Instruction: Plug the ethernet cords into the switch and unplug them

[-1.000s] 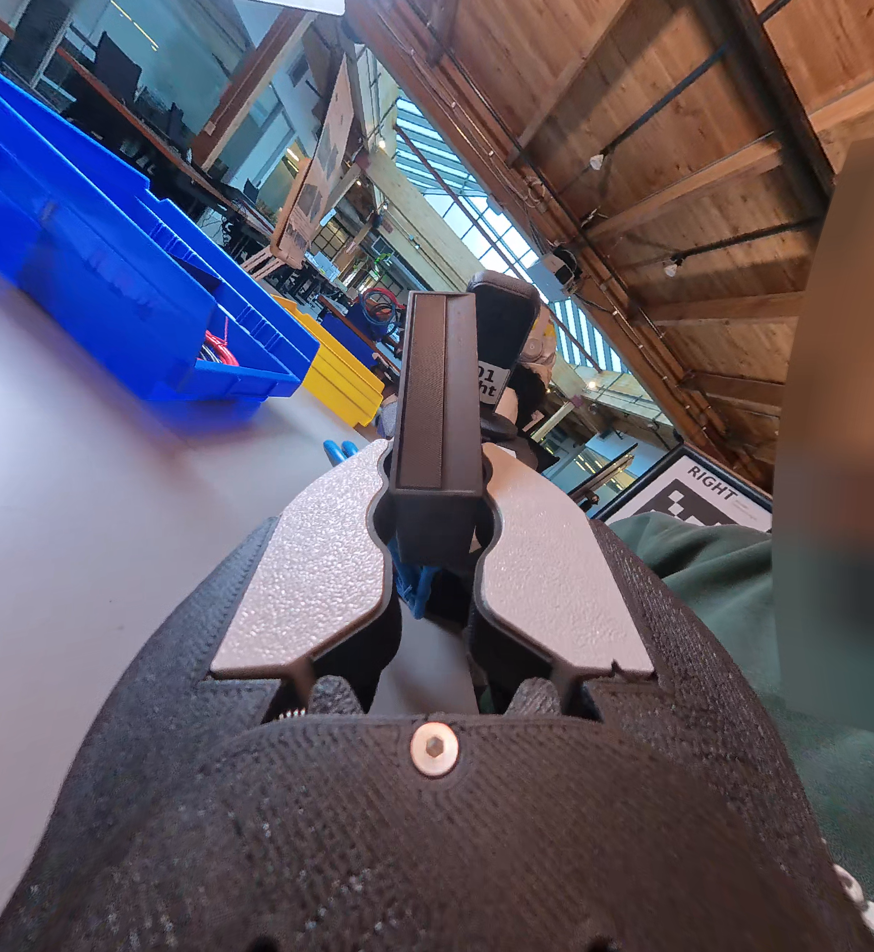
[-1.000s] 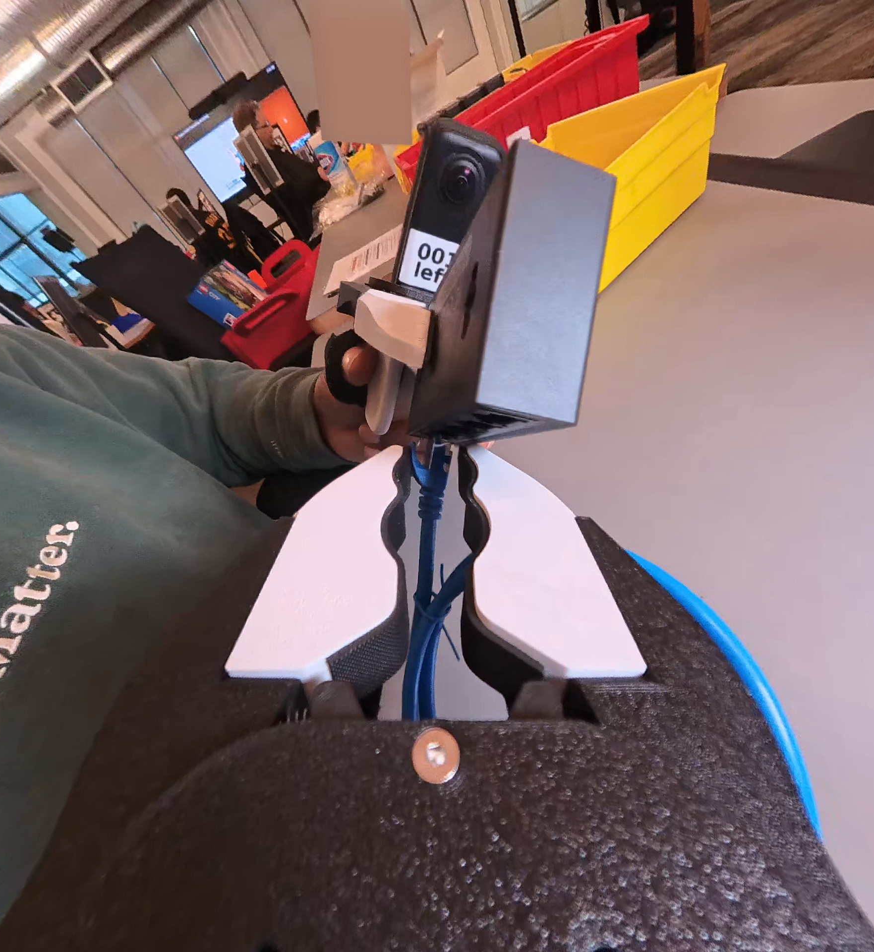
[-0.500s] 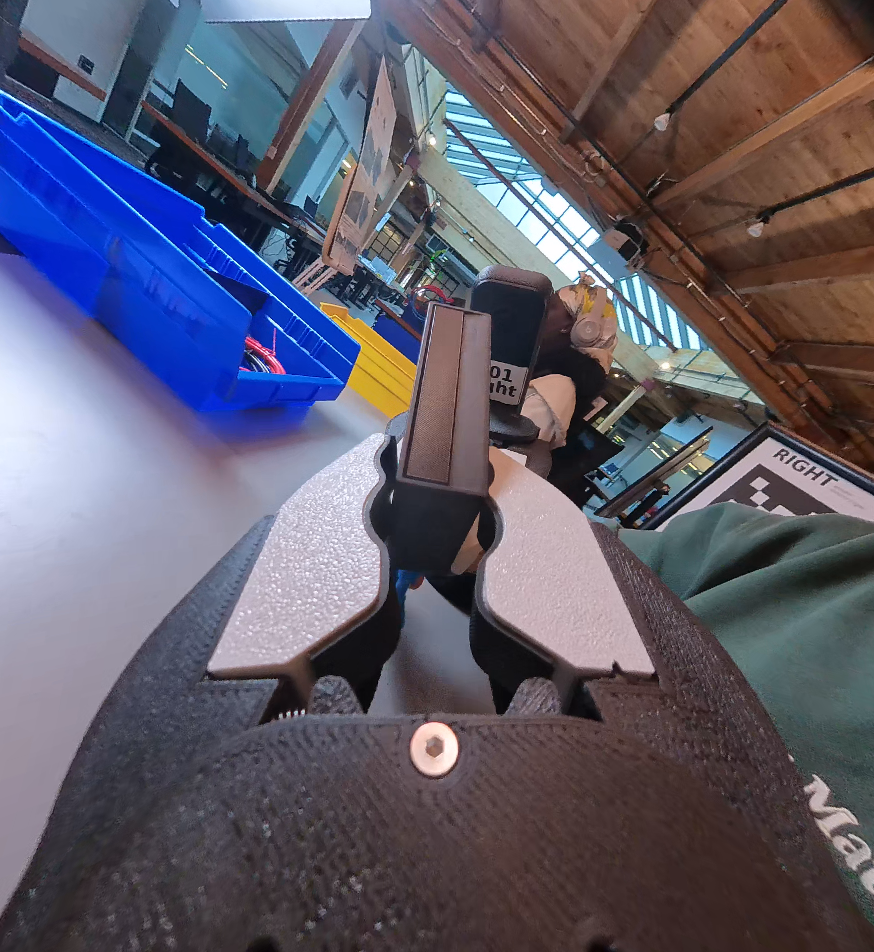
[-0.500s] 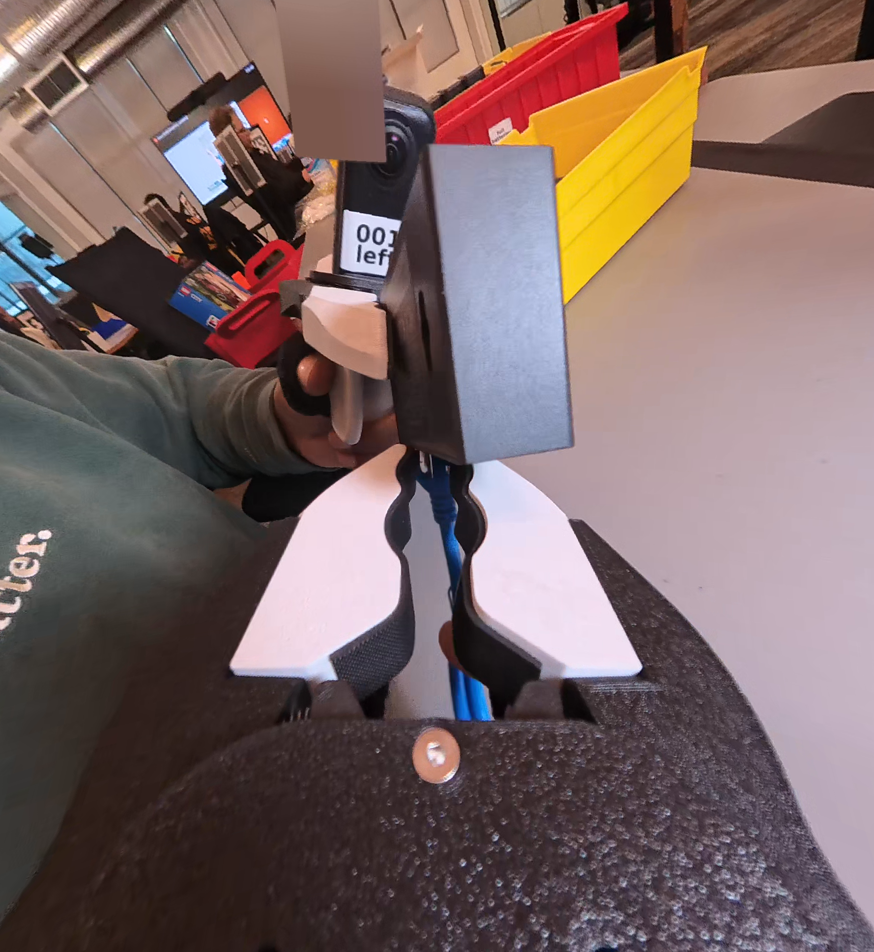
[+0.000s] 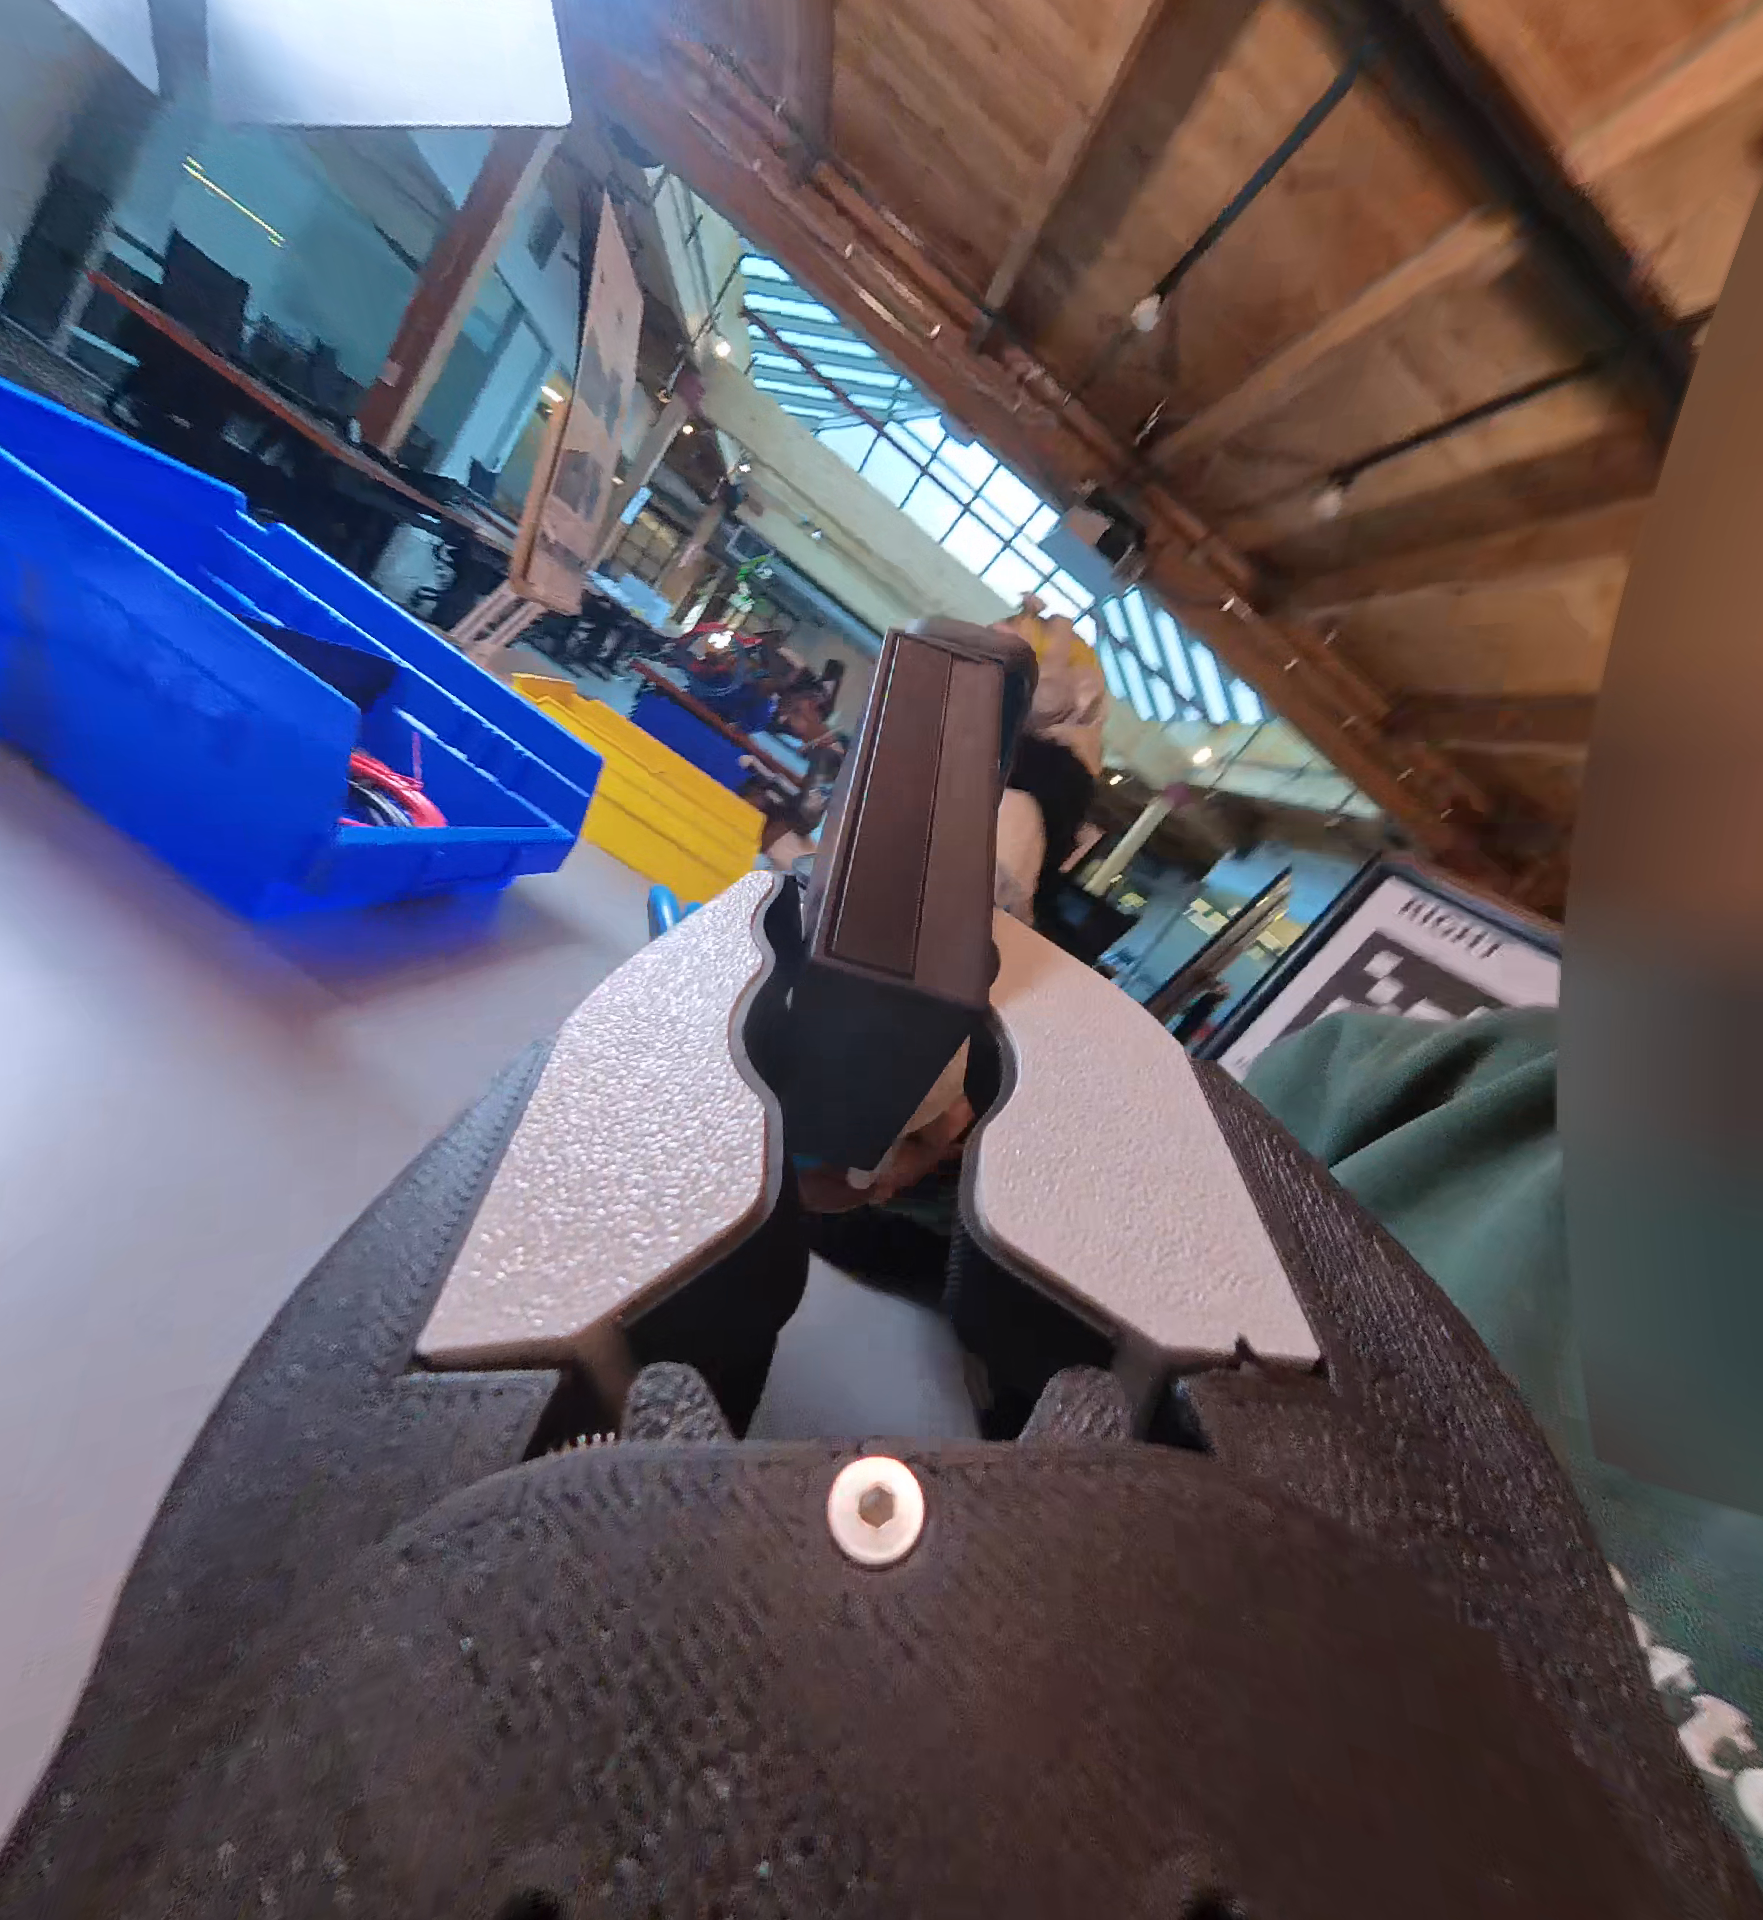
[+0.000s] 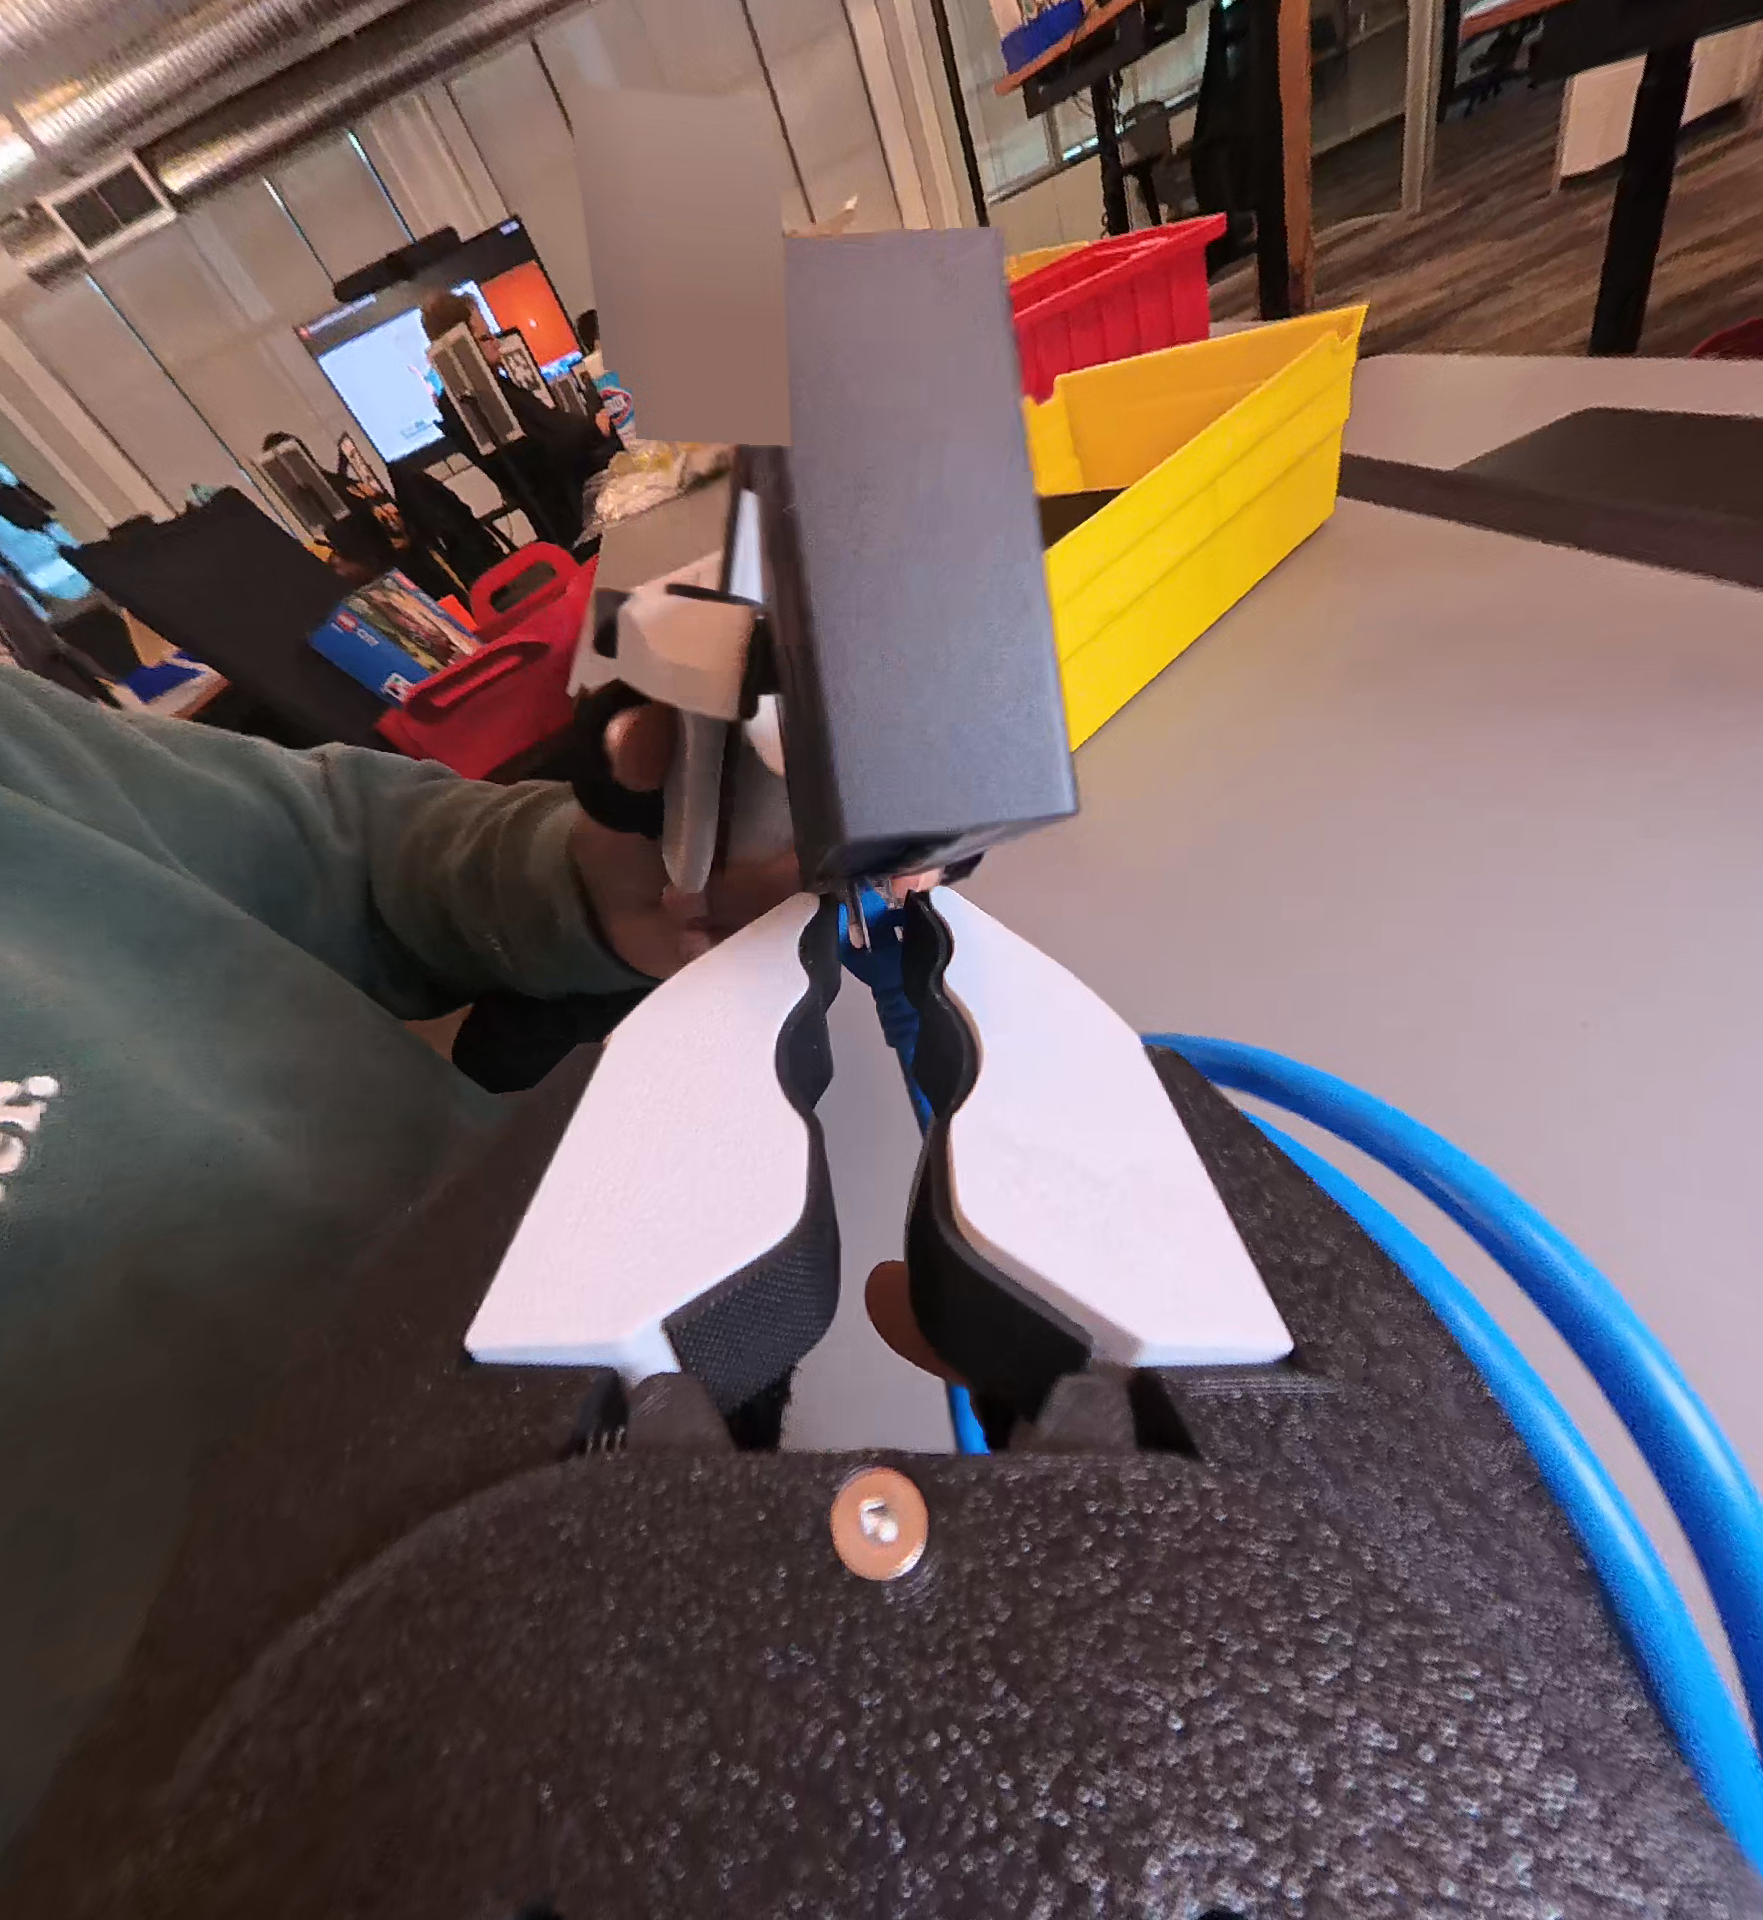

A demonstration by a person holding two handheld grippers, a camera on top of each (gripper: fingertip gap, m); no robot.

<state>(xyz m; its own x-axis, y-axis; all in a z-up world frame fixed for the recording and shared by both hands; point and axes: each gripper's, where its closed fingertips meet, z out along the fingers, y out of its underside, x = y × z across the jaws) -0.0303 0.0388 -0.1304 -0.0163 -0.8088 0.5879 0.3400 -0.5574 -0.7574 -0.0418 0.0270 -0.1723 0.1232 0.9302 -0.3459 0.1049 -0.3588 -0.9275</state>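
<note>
My left gripper (image 5: pixel 887 935) is shut on the black ethernet switch (image 5: pixel 908 831) and holds it upright above the grey table. In the right wrist view the switch (image 6: pixel 918 582) stands just beyond my right gripper (image 6: pixel 872 925), with its port end facing the fingertips. My right gripper is shut on the plug end of a blue ethernet cord (image 6: pixel 1531 1299). The plug tip (image 6: pixel 861 920) sits at the switch's lower edge; I cannot tell if it is seated. The cord loops back on the right. The left gripper (image 6: pixel 690 665) shows behind the switch.
A blue bin (image 5: pixel 181 727) holding red cable and a yellow bin (image 5: pixel 648 790) sit on the table (image 5: pixel 129 1143) to the left. In the right wrist view a yellow bin (image 6: pixel 1199 499) and a red bin (image 6: pixel 1116 291) stand behind the switch. A green sleeve (image 6: pixel 233 883) fills the left. The tips of one gripper are about 4 centimetres away from the tips of the other.
The switch has turned, so a narrower side faces the right wrist view. The plug tip now shows just under the switch, and the cord's loop has come into view at the right.
</note>
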